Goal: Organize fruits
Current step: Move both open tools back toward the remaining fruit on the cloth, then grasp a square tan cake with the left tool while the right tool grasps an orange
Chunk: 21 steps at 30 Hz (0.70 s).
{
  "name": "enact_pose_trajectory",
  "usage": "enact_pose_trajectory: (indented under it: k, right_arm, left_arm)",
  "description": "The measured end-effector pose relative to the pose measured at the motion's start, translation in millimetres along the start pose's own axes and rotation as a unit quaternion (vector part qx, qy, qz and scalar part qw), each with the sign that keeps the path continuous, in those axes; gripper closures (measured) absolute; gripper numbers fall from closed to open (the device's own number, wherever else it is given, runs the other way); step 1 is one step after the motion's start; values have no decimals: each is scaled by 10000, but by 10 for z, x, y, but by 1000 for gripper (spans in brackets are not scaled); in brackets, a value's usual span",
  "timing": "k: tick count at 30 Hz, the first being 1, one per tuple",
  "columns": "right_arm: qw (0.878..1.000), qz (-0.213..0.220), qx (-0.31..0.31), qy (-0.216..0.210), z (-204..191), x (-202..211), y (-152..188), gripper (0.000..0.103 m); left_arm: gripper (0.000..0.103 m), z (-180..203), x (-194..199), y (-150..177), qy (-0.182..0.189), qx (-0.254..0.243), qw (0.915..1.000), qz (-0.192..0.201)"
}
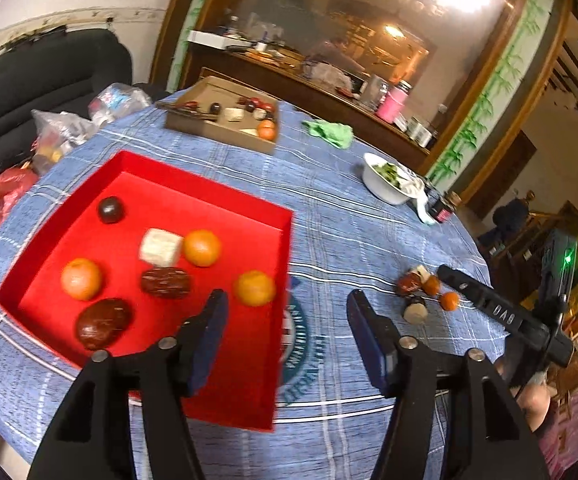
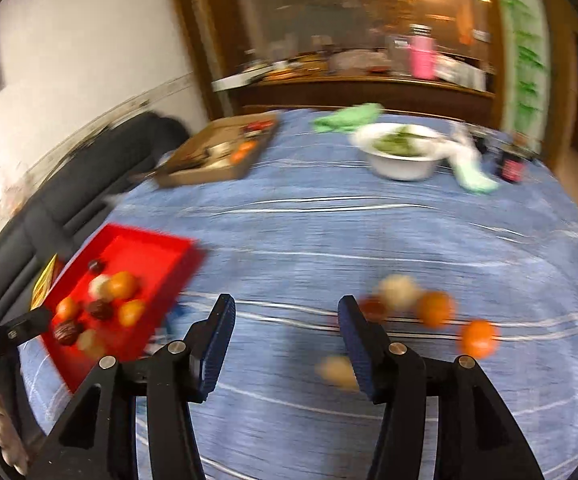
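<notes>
Blue plaid bench (image 1: pixel 329 216) — glossy red tray (image 1: pixel 193 184) at 9 o'clock holds round oranges (image 1: pixel 202 247); both tools (image 1: pixel 285 308) (image 2: pixel 285 320) apart, empty.

A home dining room: clothed table (image 1: pixel 369 240), cluttered sideboard (image 1: pixel 329 92), black sofa (image 1: pixel 41 80).

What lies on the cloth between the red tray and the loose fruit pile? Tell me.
Nothing but bare blue checked tablecloth separates the red tray from the loose fruit pile. The left wrist view shows it sharply; the right wrist view is blurred.
</notes>
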State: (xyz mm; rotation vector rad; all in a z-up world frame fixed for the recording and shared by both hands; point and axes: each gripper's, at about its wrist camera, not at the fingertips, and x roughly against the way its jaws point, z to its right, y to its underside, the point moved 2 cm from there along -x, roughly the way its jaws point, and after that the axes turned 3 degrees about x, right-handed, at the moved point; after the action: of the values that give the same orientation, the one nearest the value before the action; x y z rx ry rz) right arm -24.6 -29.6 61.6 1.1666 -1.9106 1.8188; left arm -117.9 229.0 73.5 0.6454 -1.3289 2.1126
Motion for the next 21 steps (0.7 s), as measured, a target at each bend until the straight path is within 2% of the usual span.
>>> enact_pose_trajectory:
  k: [5,9,13,21]
  right_arm:
    - [9957,4,-797,466,921,179,107,43]
    - [9898,-61,-1322,531,1376,175,187,44]
    - [9884,-219,-1437,431,1480,4,225,44]
    - [9909,-560,-1128,473,1387,-334,330,44]
  left_arm:
    - [42,293,-248,79,122,-285,9990,-308]
    - [42,555,-443,143,178,-587,9967,-525]
    - [42,876,-632,238,309,-1022,9919,-686]
    - [42,1229,-1057,377,284,-1524,9824,-1040]
